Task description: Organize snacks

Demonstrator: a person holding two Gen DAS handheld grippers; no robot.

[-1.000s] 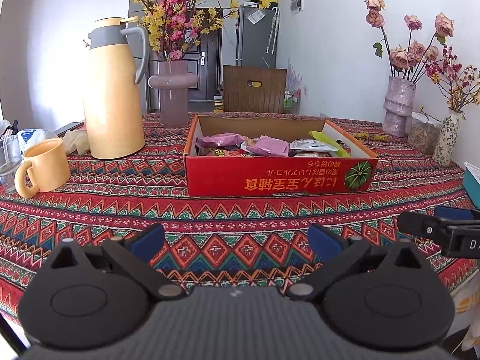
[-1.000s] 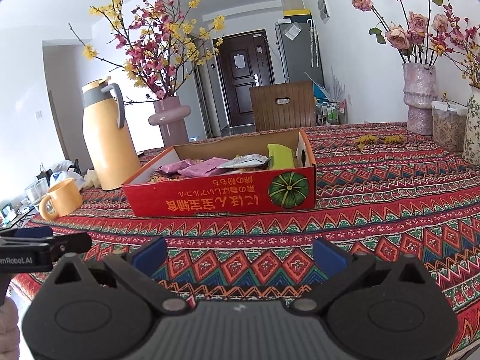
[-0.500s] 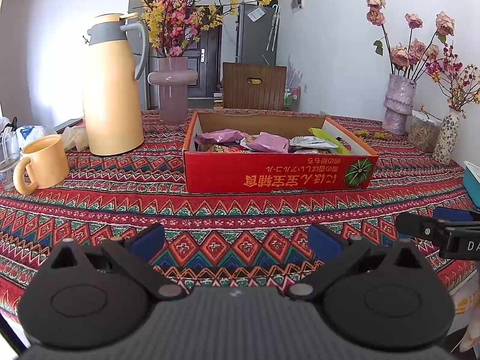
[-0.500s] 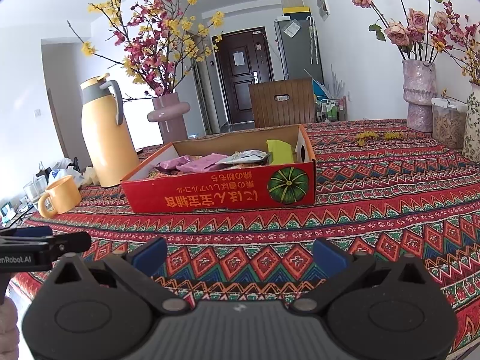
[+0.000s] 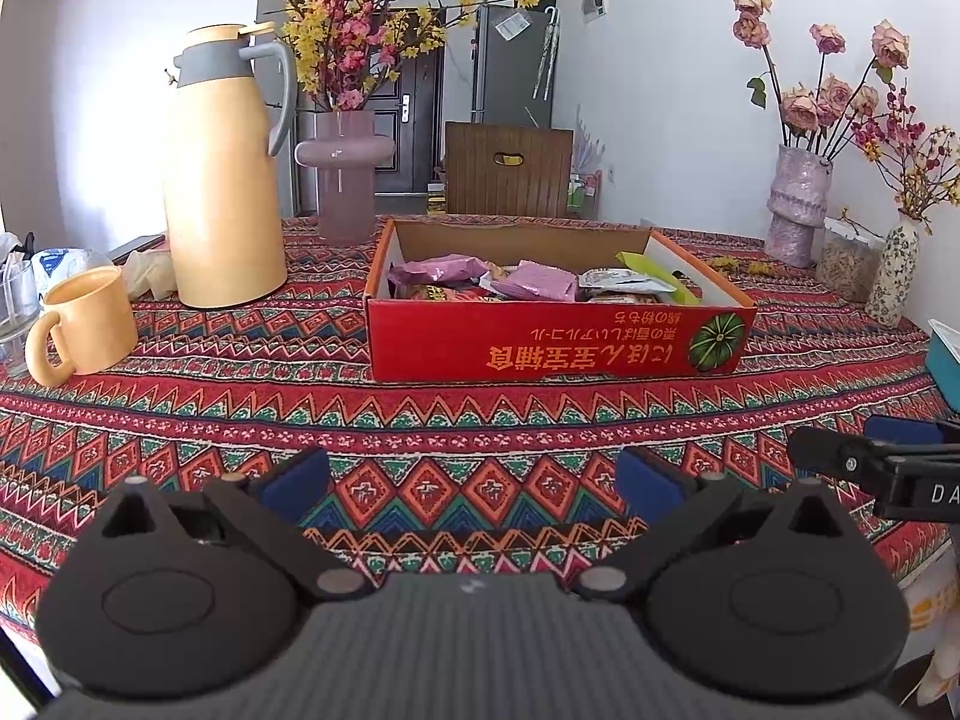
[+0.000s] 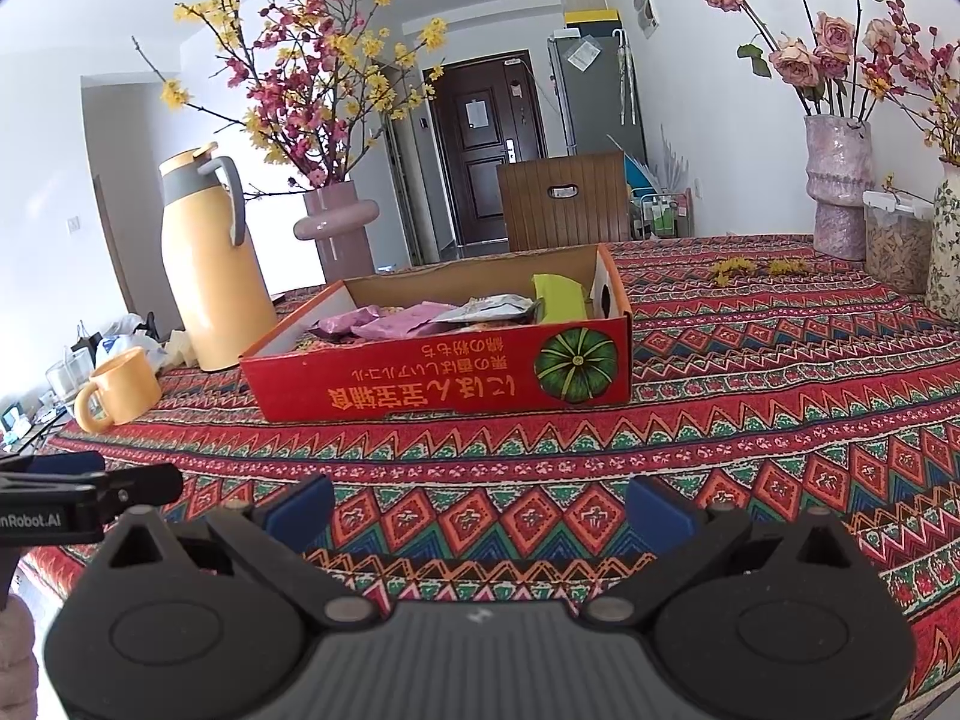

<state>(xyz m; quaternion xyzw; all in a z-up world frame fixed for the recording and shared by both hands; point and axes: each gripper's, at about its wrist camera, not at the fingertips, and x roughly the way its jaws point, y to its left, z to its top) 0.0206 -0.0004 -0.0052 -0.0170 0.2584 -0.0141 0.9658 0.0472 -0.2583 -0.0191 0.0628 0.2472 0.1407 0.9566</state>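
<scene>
Red cardboard box [image 5: 558, 342]: front wall hides lower snack packets. Teal container [image 5: 945, 360] cut off at right frame edge. Clear glass [image 5: 15, 312] clipped at left edge. Box lettering upside down, unreadable.

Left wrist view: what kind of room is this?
Likely a home dining area: a table under a patterned tablecloth carries a thermos jug, mug and flower vases, with a fridge and entry door behind.

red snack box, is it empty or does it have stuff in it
Not empty. The open-topped red snack box holds several packets: pink wrappers, a silver one and a green one.
</scene>
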